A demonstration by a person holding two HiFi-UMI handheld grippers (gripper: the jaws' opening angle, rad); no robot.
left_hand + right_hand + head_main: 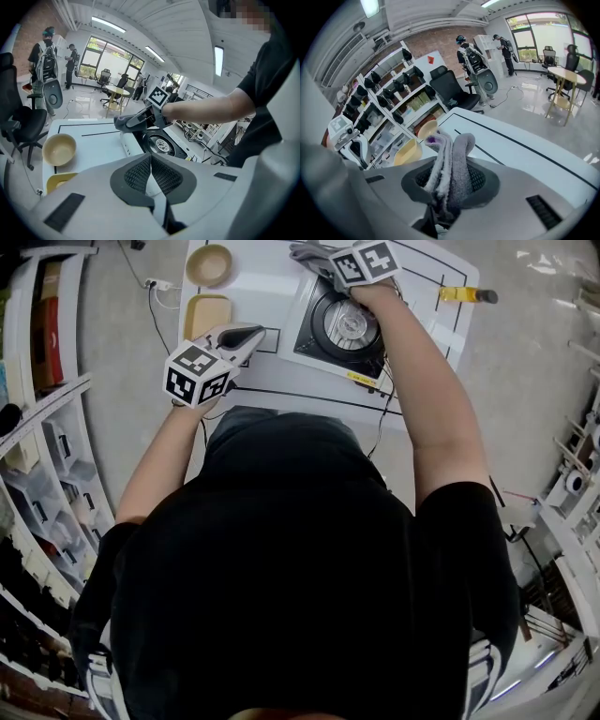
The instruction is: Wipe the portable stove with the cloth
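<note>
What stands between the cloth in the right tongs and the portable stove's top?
Nothing visible. The right tongs grip the grey cloth at the portable stove's far corner. The bowl and yellow dish sit to its left, and the shut left tongs are clear of it.

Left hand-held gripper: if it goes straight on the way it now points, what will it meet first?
Most likely the portable stove, at its near white side. The left hand-held gripper, shut and empty, aims just there. Depth is unclear, so the white table before it may come first.
</note>
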